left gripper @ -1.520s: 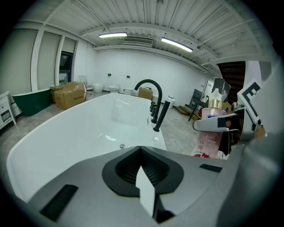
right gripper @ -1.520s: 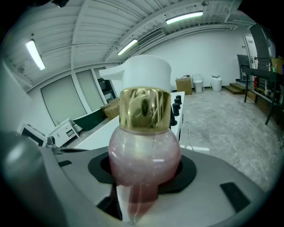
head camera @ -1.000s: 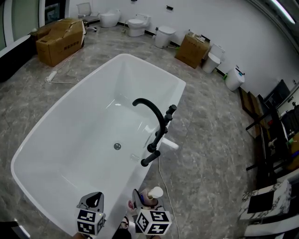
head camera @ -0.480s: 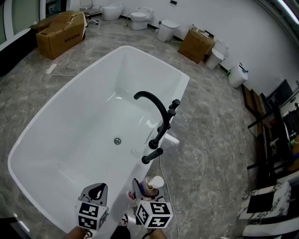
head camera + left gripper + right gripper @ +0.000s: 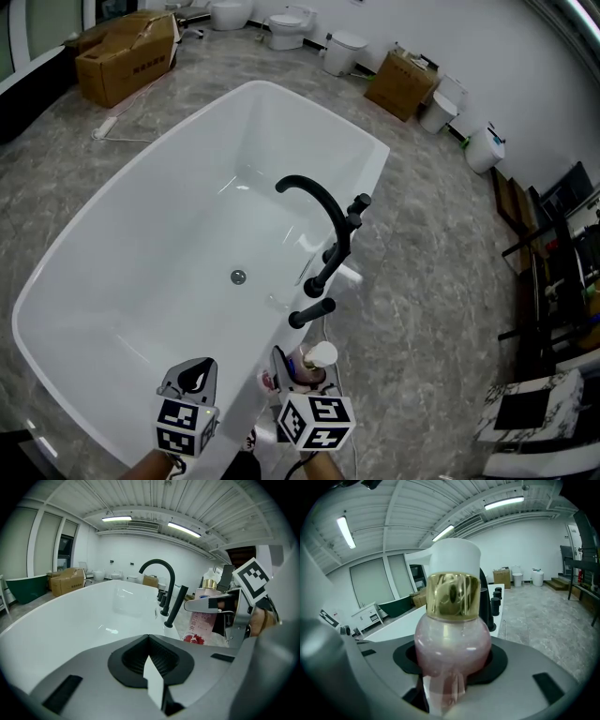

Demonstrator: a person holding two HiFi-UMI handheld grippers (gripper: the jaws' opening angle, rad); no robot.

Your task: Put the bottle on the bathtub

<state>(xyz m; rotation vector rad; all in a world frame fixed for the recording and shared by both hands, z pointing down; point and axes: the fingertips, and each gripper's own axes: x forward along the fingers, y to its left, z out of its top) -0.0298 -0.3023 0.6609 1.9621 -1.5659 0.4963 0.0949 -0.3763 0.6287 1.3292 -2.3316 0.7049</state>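
Grey stone-look floor, big white bathtub [image 5: 122, 253], bottle's not on it yet.
The right gripper [image 5: 298, 370] is clamped on the pink bottle [image 5: 314, 359] with the gold collar and white cap, down at 6 o'clock, just beside the tub's rim and below the black faucet [image 5: 323, 211]. The left gripper [image 5: 192, 377], at 7 o'clock, has its jaws together with nothing in them.

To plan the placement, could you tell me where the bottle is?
Head view, bottom centre: the bottle is held in the right gripper, beside the bathtub rim, near the faucet.
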